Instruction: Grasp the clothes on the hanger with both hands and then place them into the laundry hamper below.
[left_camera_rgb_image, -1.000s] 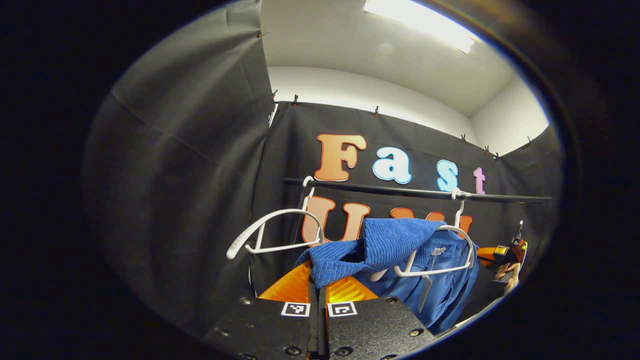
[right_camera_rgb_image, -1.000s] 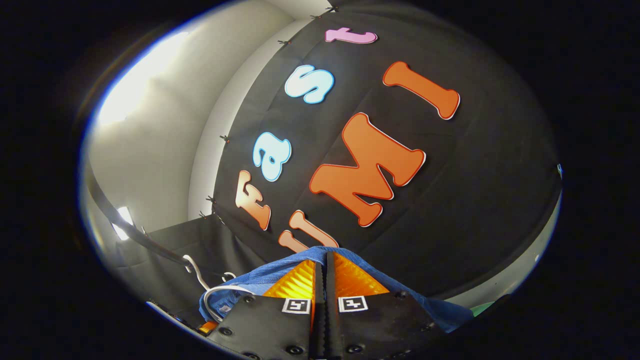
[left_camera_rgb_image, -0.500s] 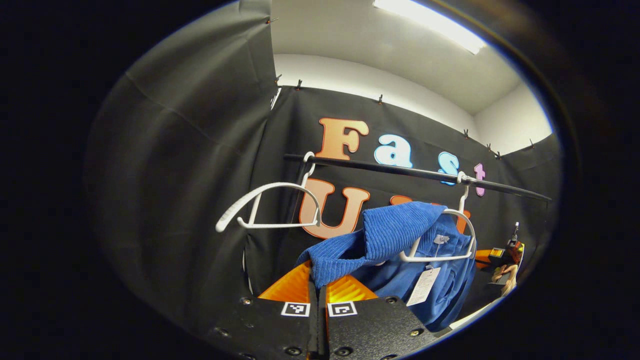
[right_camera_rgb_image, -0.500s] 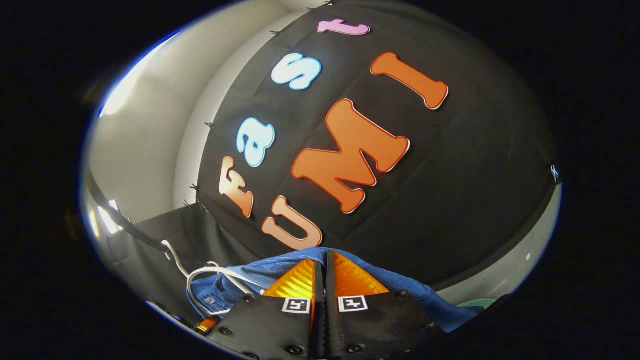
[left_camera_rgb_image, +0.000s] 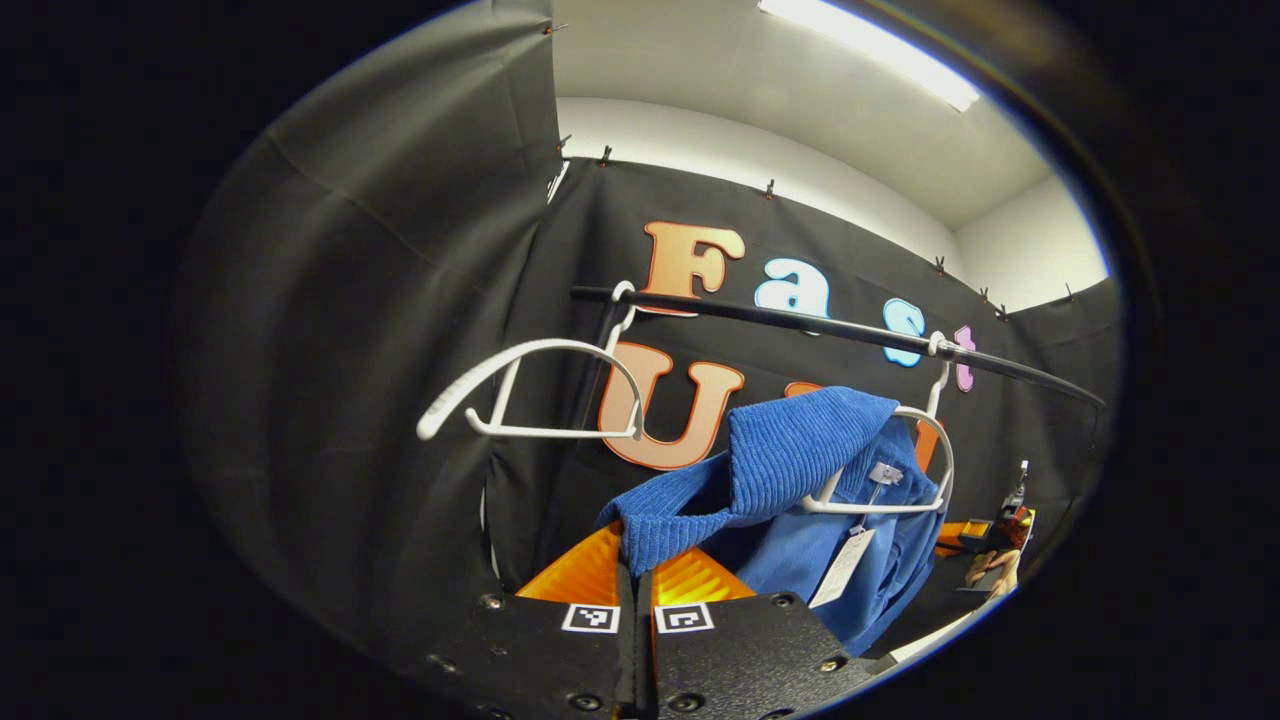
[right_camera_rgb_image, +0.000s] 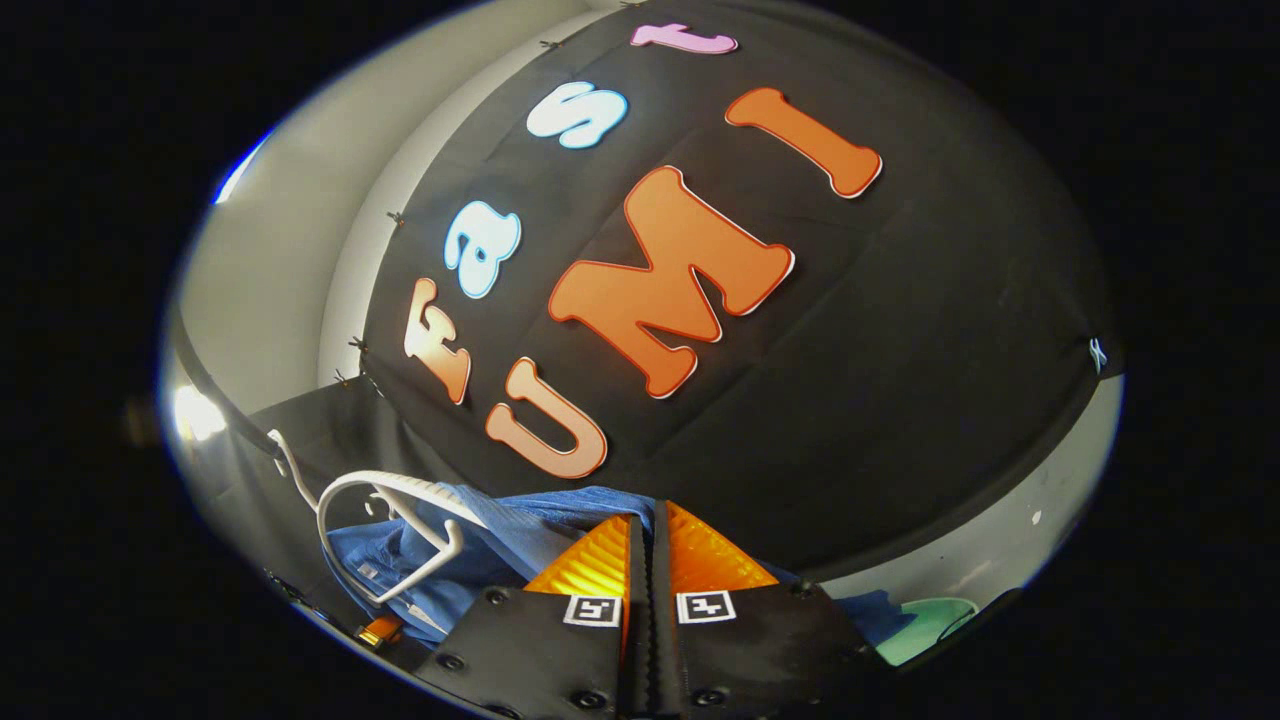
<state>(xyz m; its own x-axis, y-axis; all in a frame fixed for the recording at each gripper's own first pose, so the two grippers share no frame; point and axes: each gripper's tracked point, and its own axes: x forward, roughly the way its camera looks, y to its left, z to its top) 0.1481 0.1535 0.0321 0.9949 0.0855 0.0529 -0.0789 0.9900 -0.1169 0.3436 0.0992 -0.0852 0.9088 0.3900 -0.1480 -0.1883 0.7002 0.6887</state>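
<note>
Behind right claw, blue garment mostly hidden

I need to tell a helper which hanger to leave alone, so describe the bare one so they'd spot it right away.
Find the black rail that runs across the booth's dark back wall. Two white hangers hook over it. The bare hanger hangs near the rail's left end in the left gripper view, with nothing on it, while the other hanger carries the blue garment.
</note>
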